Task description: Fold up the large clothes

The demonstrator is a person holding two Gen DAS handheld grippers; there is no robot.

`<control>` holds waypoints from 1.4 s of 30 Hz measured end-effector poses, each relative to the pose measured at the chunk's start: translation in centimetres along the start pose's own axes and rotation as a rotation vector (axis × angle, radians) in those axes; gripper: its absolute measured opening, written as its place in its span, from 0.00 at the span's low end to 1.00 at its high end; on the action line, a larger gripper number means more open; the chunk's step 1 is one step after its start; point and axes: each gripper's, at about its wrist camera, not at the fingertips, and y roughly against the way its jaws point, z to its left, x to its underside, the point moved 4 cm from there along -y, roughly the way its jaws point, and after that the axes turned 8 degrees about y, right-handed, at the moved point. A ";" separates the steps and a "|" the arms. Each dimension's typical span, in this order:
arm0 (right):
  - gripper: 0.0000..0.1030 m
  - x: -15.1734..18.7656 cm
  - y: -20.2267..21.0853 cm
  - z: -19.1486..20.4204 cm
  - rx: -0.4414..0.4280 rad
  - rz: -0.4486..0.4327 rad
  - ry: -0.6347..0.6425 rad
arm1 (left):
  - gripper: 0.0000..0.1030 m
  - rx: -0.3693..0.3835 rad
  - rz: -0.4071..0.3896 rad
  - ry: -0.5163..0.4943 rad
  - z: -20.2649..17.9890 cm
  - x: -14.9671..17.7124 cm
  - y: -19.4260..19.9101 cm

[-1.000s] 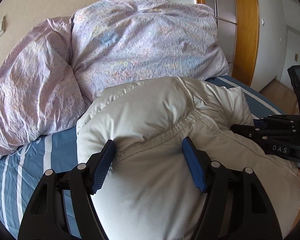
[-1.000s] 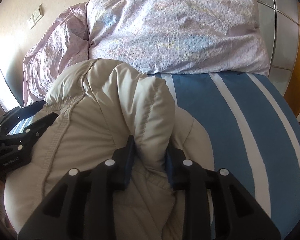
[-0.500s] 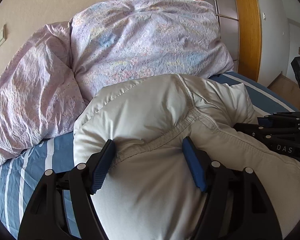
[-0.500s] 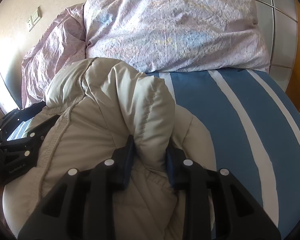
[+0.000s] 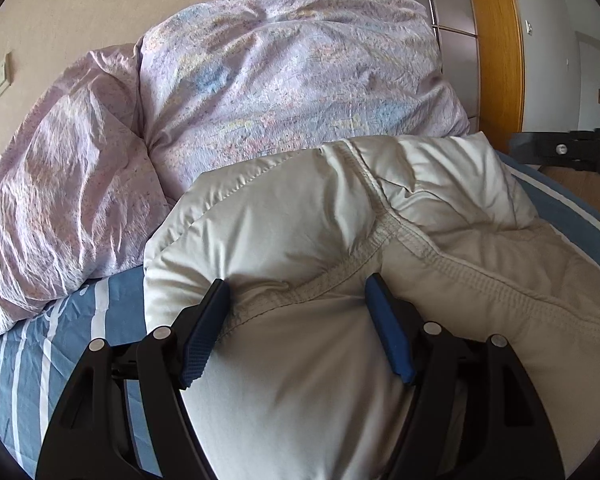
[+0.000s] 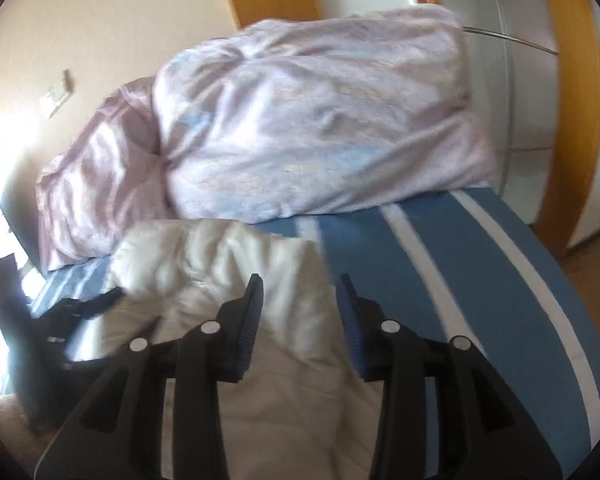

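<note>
A puffy cream padded jacket (image 5: 300,240) lies bunched on the blue striped bed. My left gripper (image 5: 298,292) is open, its blue pads pressed against the jacket on either side of a stitched seam. In the right wrist view the jacket (image 6: 204,272) lies below and left of my right gripper (image 6: 298,284), which is open, empty and raised above it; this view is blurred. The left gripper shows there at the far left (image 6: 60,320), and the right gripper shows at the far right of the left wrist view (image 5: 572,150).
Two lilac patterned pillows (image 5: 284,92) (image 5: 60,200) are stacked at the head of the bed against the wall. The blue-and-white striped sheet (image 6: 480,280) extends to the right. A wooden door frame (image 5: 496,52) and floor lie beyond the bed's right edge.
My right gripper let go of the jacket fold, opened and lifted up and back. My left gripper stayed open against the jacket, which shifted slightly away.
</note>
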 end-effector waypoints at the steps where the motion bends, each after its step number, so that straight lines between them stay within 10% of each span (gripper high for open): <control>1: 0.38 -0.2 -0.6 0.7 0.007 0.011 0.030 | 0.68 -0.004 -0.001 -0.004 -0.1 0.0 0.0; 8: 0.35 1.2 -5.9 1.4 0.019 0.125 0.060 | 0.68 -0.011 -0.005 -0.011 -0.1 0.0 0.1; 26: 0.36 3.4 -7.7 0.5 -0.044 0.087 0.008 | 0.69 -0.052 -0.016 -0.031 -0.6 0.2 -0.2; 42: 0.44 6.4 1.4 2.0 -0.058 0.123 -0.013 | 0.83 0.037 -0.008 0.066 2.2 0.0 4.7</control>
